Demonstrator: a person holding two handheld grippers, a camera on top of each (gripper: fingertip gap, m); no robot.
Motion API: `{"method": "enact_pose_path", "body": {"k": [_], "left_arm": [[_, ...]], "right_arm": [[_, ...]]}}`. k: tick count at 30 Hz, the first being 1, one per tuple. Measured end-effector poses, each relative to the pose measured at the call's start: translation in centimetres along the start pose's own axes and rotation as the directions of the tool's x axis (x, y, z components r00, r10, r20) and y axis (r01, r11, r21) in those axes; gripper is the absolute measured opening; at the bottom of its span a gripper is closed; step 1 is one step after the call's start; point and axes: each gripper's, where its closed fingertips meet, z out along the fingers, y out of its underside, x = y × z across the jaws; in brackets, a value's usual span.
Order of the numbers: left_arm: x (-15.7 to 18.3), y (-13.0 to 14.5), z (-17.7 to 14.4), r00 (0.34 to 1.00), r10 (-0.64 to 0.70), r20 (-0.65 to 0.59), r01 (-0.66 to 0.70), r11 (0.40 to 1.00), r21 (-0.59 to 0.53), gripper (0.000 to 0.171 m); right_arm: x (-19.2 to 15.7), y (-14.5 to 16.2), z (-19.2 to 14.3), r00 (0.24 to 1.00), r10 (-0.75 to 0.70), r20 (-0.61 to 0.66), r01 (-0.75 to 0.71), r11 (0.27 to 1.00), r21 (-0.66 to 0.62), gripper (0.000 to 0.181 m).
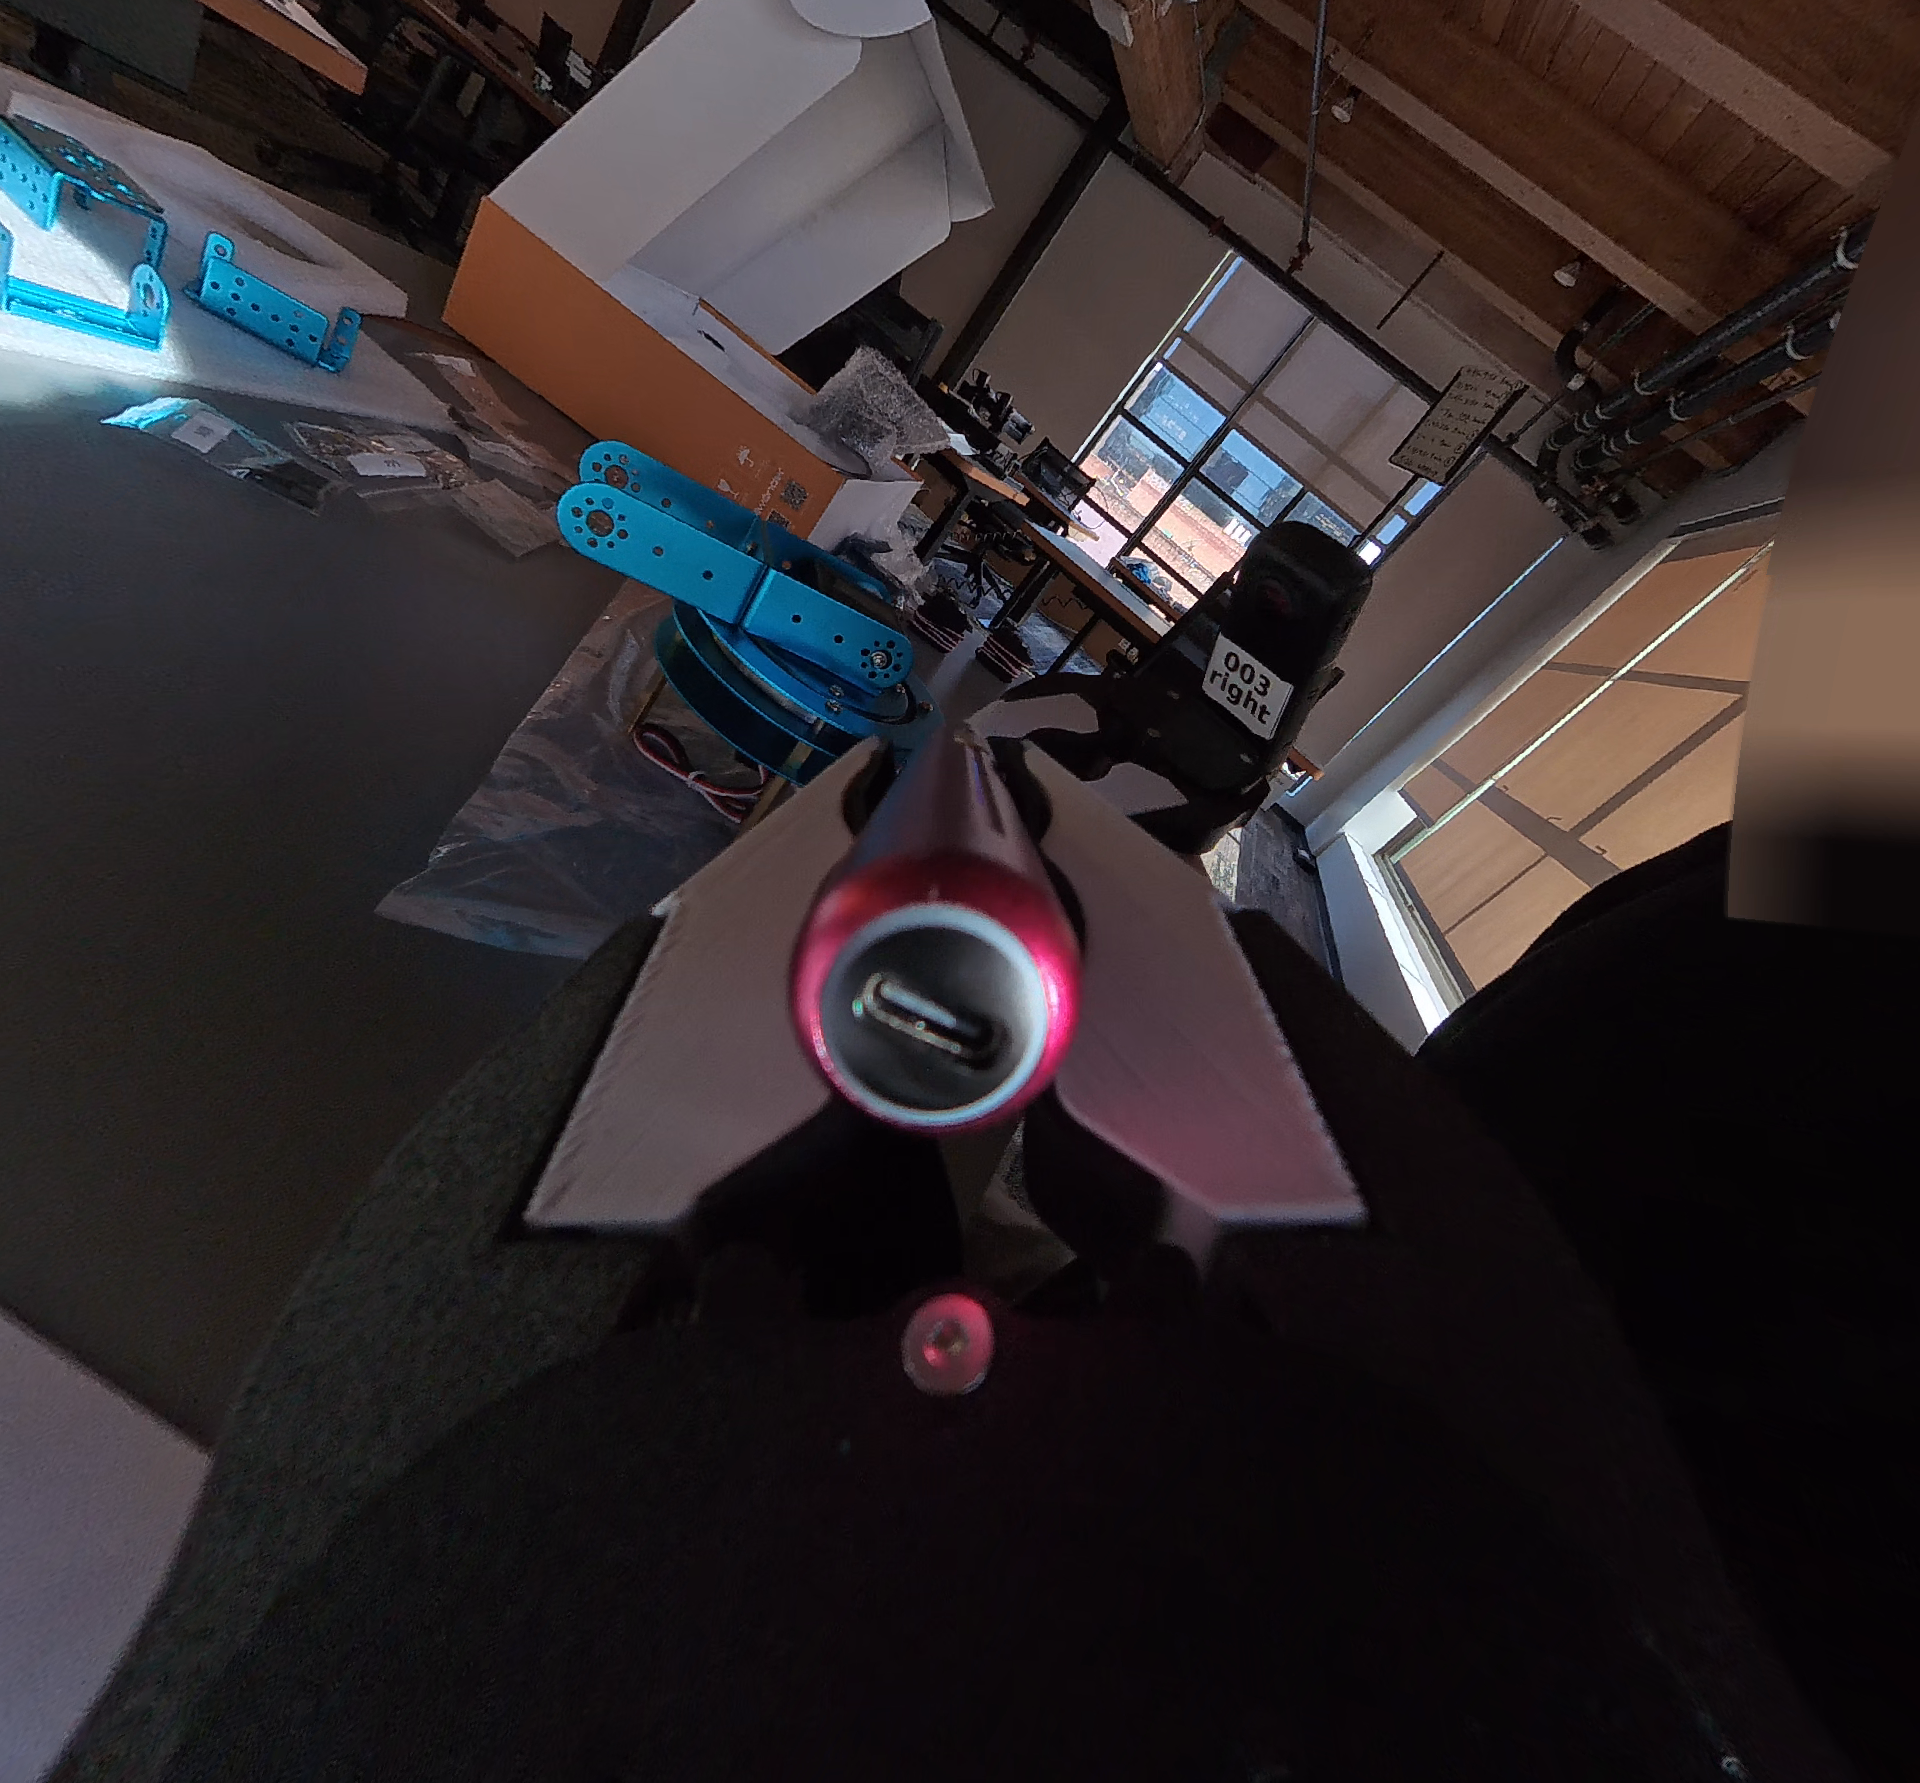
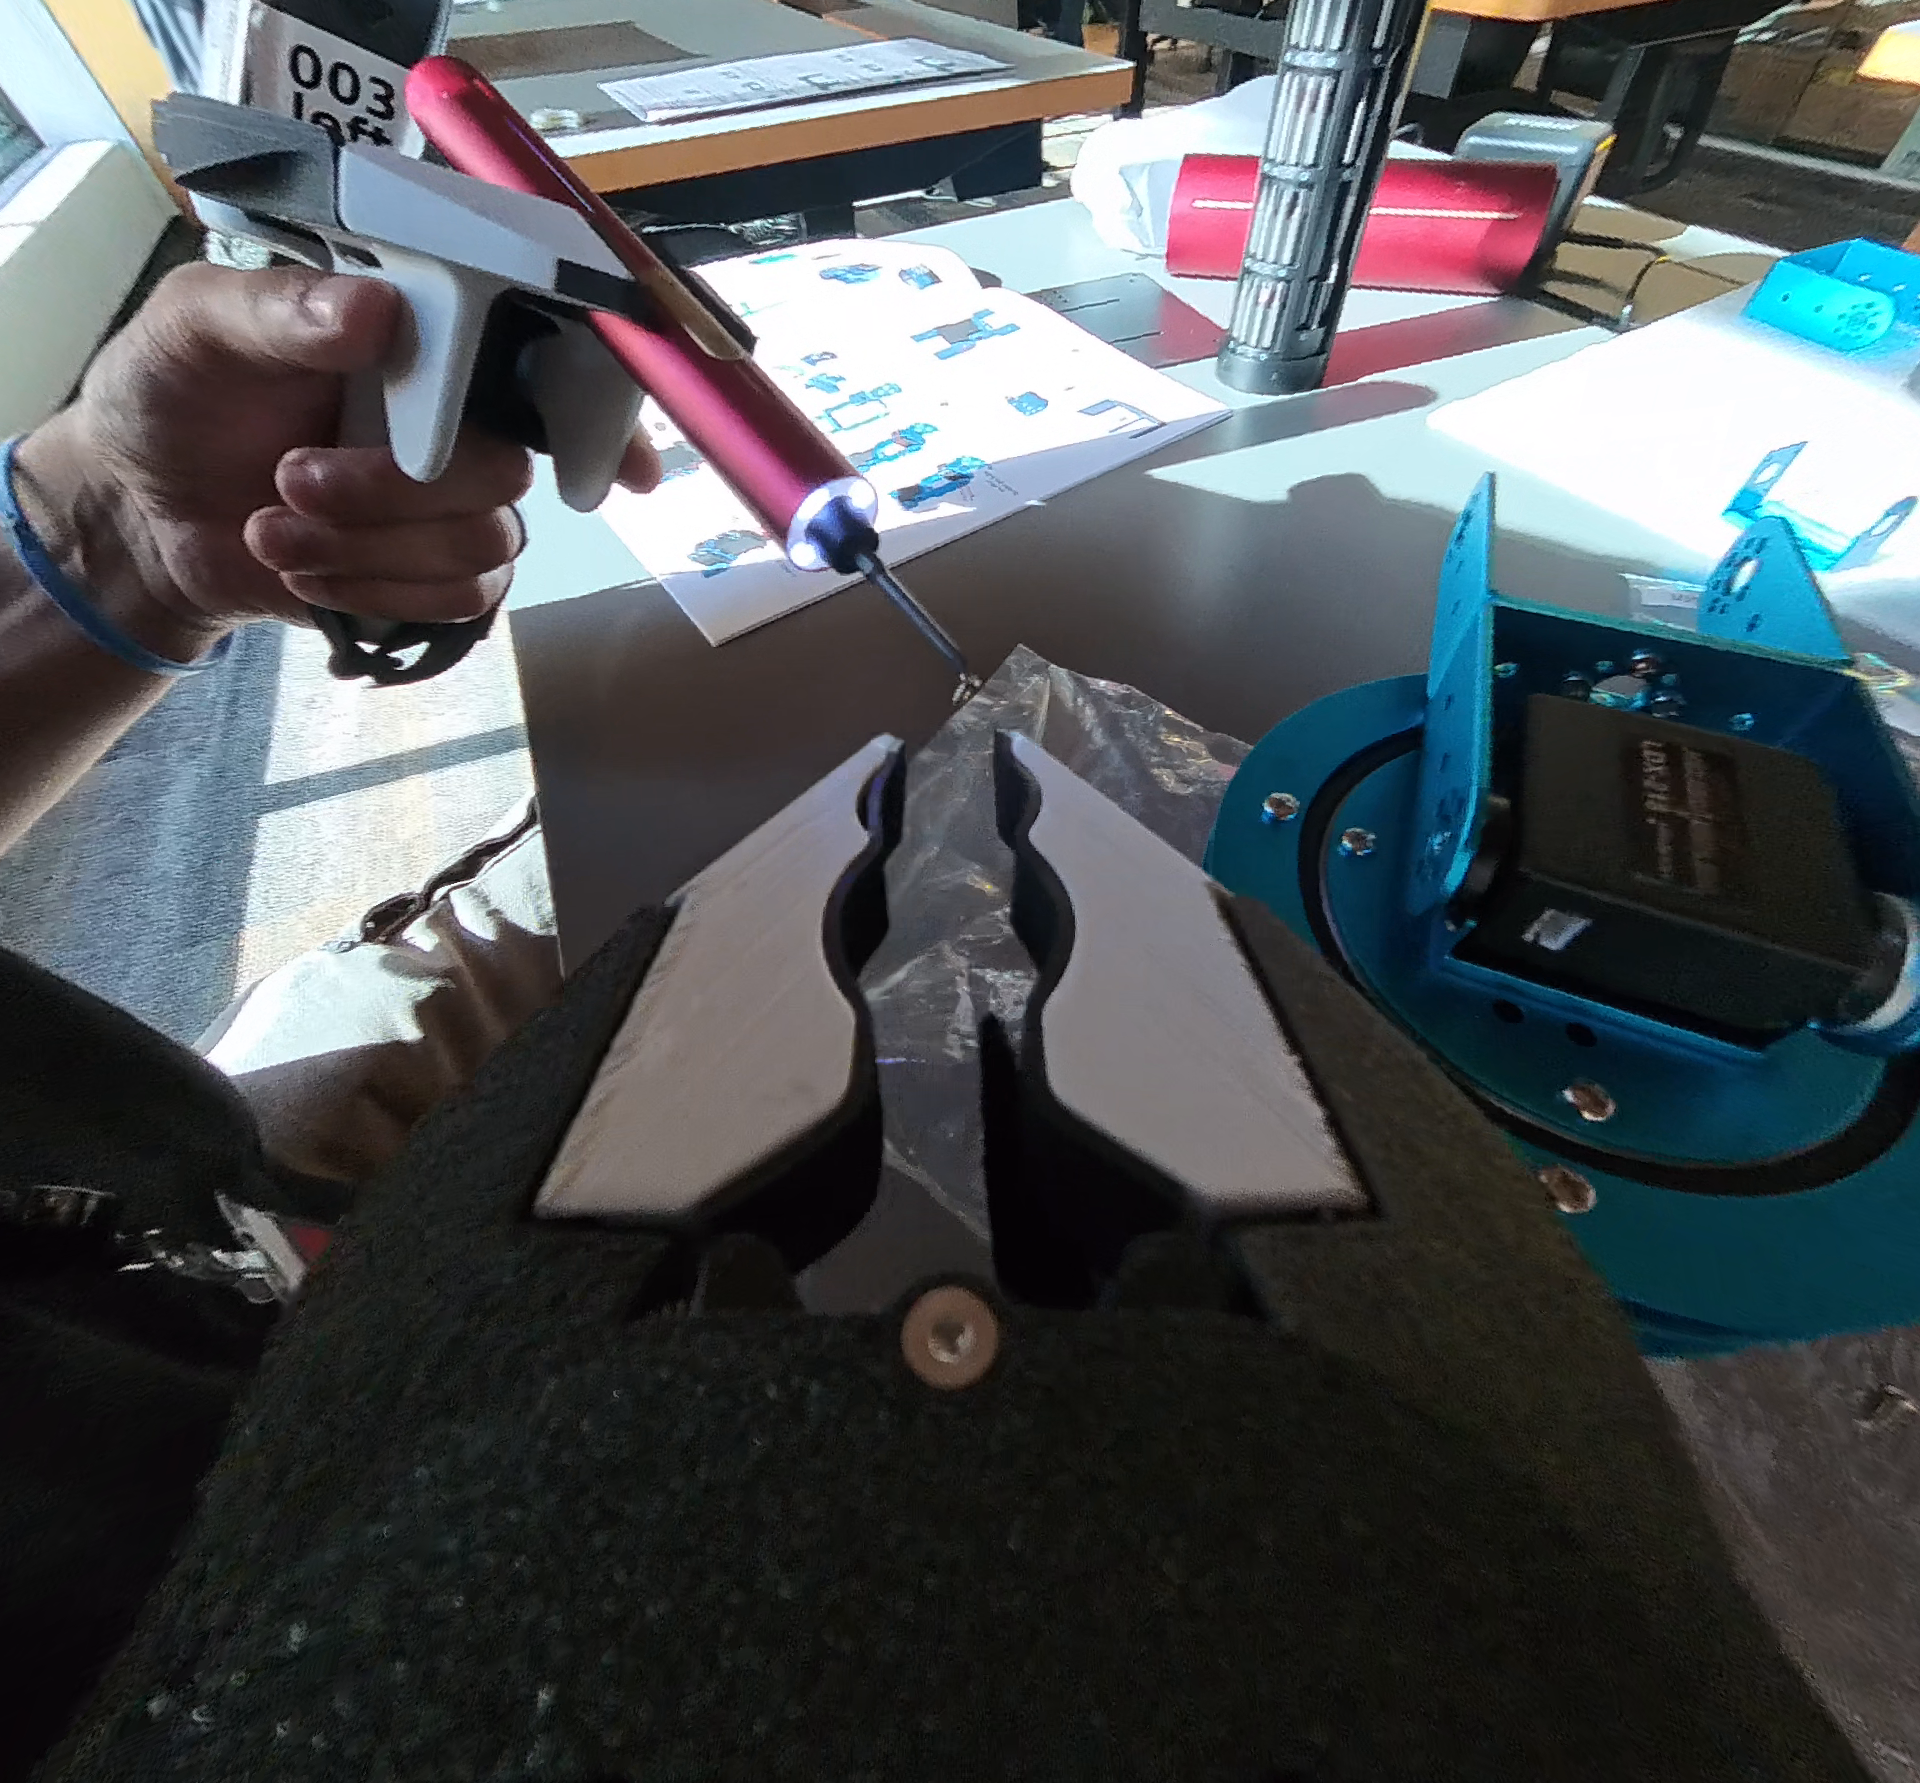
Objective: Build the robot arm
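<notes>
My left gripper (image 1: 948,757) is shut on a red electric screwdriver (image 1: 935,995), which lies along its fingers with the rear port facing the camera. In the right wrist view a hand holds this gripper (image 2: 665,299) at upper left, with the screwdriver (image 2: 665,351) pointing down to the right. A small silvery screw (image 2: 964,686) sits at its bit tip, just above a clear plastic bag (image 2: 1101,746). My right gripper (image 2: 948,746) is open and empty, with its fingertips just short of the bit tip. A blue round turntable base with a bracket and black servo (image 2: 1558,902) stands to its right and also shows in the left wrist view (image 1: 790,653).
A picture booklet (image 2: 935,383) lies on the grey table (image 2: 727,694). Behind it are a black ribbed bit holder (image 2: 1330,123) and a red cylinder (image 2: 1455,221). Loose blue brackets (image 1: 281,310) and an open white and orange box (image 1: 727,206) are farther off. My right fingertips sit around 10 cm from my left ones.
</notes>
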Motion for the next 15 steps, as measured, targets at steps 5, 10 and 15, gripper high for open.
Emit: {"method": "enact_pose_path", "body": {"k": [5,10,15], "left_arm": [[0.05,0.12,-0.01,1.000,0.004,0.001,-0.004,1.000,-0.004,0.021],[-0.08,0.21,-0.14,1.000,0.017,0.015,-0.017,1.000,-0.007,0.020],[-0.19,0.30,-0.28,0.998,0.047,0.038,-0.047,0.999,-0.017,0.020]], "right_arm": [[-0.01,-0.76,-0.35,1.000,0.017,0.002,-0.017,0.999,0.030,0.011],[0.28,-0.43,-0.30,0.999,-0.027,-0.028,0.027,1.000,-0.003,0.000],[0.44,0.16,-0.01,0.991,-0.108,-0.075,0.104,0.993,-0.054,0.000]]}}
